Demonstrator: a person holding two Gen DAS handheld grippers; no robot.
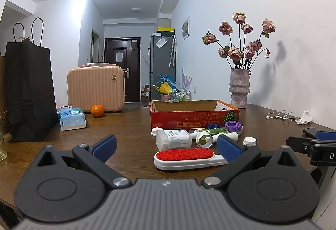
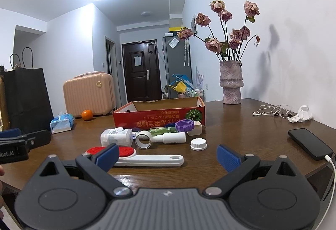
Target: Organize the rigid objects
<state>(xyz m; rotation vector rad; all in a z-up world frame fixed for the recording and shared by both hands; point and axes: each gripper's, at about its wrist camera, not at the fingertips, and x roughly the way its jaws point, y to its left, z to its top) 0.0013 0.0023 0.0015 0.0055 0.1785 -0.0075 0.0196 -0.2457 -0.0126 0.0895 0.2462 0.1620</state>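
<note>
The left tool hovers low over the near edge of the brown wooden surface with its blue-padded fingers spread wide and holding nothing. Between them, just ahead, lies the lint brush, red pad up, its white handle running to the right behind the right finger. The right tool is likewise wide and empty, level with the left one and to its right; its left finger stands in front of the brush's red pad.

Just beyond the brush sits a cluster of small things: a clear rectangular bottle lying on its side with its white cap to the left, a white roll of tape standing on edge, a white tube lying beside it, a green tube behind that, a purple ridged lid, and a loose white cap nearer and to the right.

Right behind the cluster stands the open red cardboard box, a watermelon printed on its near wall; its inside is not visible.

Farther left are an orange, a tissue pack, a black paper bag and a pink suitcase. Far right stands a vase of dried roses, with white earphones and a crumpled tissue near the wall. A black phone with a cable lies at the near right edge.
</note>
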